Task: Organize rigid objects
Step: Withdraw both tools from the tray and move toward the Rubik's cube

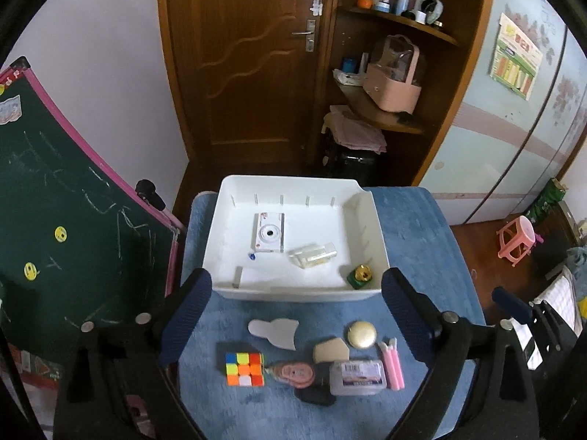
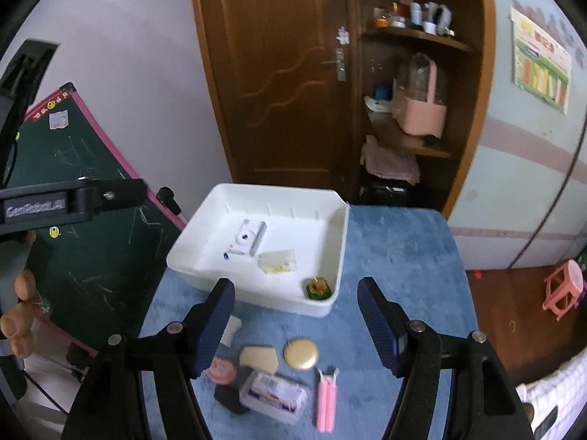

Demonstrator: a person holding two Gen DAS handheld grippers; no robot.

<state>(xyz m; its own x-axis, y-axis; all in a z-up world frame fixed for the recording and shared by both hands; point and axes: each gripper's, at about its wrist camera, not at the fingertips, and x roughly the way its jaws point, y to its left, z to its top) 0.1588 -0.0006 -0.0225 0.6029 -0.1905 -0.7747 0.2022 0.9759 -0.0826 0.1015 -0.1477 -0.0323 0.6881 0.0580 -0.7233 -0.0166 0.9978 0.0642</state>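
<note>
A white tray point(image 1: 293, 295) point(image 2: 290, 304) stands on a blue mat. It holds a white toy camera point(image 1: 269, 233) point(image 2: 246, 237), a clear packet point(image 1: 312, 255) point(image 2: 277, 261) and a green-and-gold bottle point(image 1: 360, 275) point(image 2: 317, 288). In front lie a Rubik's cube point(image 1: 245, 368), a white flat piece point(image 1: 273, 332), a pink tape dispenser point(image 1: 293, 374), a beige hexagon point(image 1: 331, 350) point(image 2: 258, 358), a gold round compact point(image 1: 361, 334) point(image 2: 301, 353), a clear labelled box point(image 1: 357, 377) point(image 2: 273, 398) and pink sticks point(image 1: 393, 365) point(image 2: 325, 399). My left gripper point(image 1: 295, 311) and right gripper point(image 2: 299, 324) are open and empty above them.
A green chalkboard point(image 1: 62, 227) leans at the left of the mat point(image 1: 414, 242). A wooden door point(image 1: 253, 62) and shelves point(image 1: 389, 73) stand behind. A pink stool point(image 1: 515, 240) is on the floor at the right.
</note>
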